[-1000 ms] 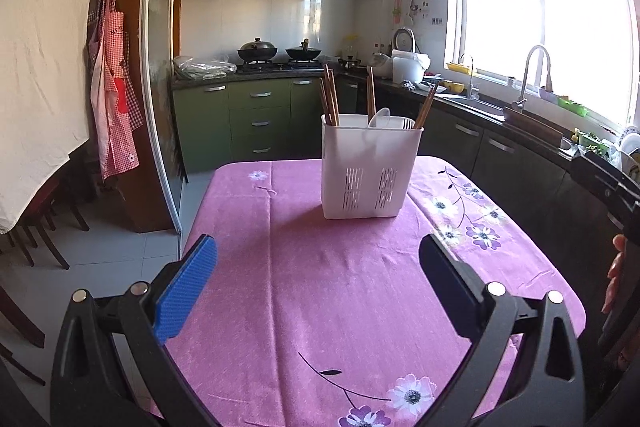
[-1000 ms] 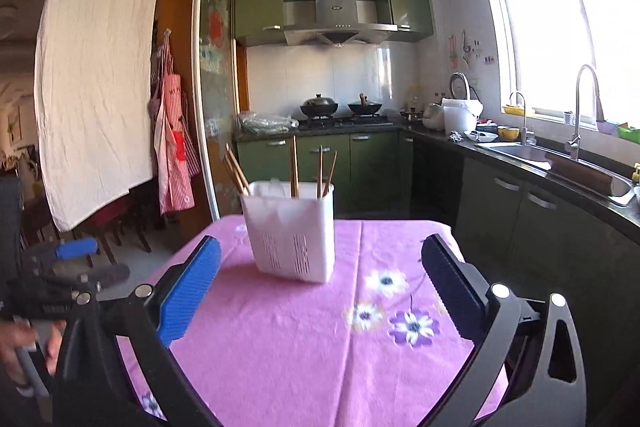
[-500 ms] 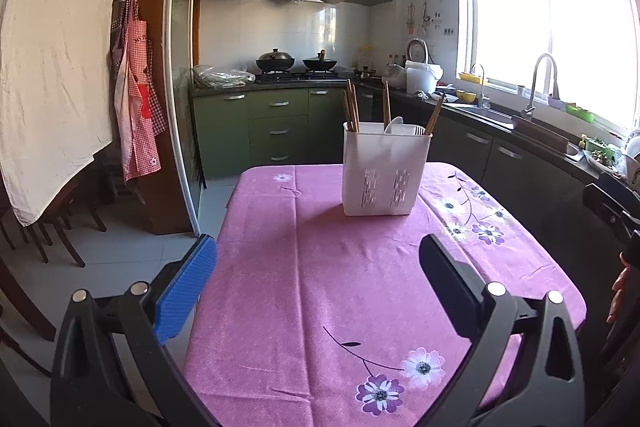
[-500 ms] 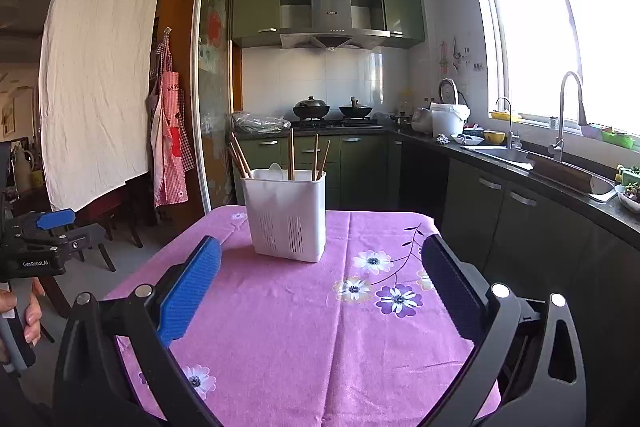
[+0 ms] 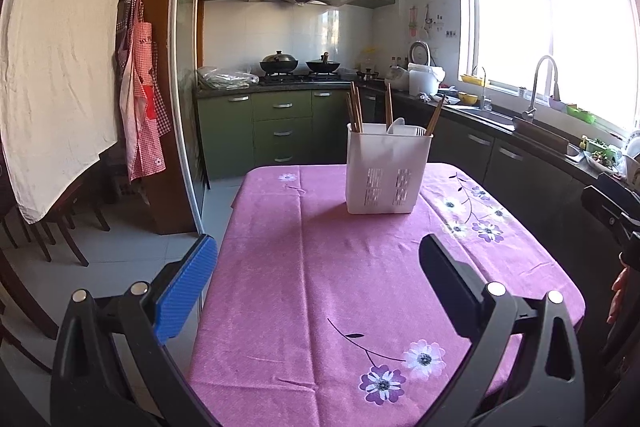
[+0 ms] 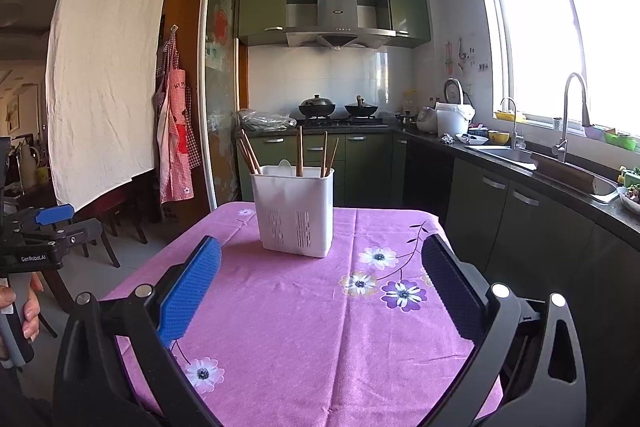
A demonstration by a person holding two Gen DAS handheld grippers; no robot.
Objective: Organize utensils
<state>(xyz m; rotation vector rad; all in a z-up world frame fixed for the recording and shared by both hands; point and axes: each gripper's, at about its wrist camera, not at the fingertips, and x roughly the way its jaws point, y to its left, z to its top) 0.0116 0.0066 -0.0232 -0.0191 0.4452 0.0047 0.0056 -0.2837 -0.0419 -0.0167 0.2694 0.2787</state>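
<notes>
A white slotted utensil holder stands toward the far end of the table with the purple flowered cloth; it also shows in the right wrist view. Several wooden chopsticks and a white spoon stand upright in it. My left gripper is open and empty, held back from the holder above the near half of the table. My right gripper is open and empty, also well short of the holder. The left gripper appears at the left edge of the right wrist view.
Green kitchen cabinets and a stove with two woks are behind the table. A counter with sink and faucet runs along the right. An apron and a white cloth hang at left, with chairs below.
Both grippers have pulled back from the holder and tilted up, so it looks smaller and farther and more of the tablecloth shows. Both stay open and empty.
</notes>
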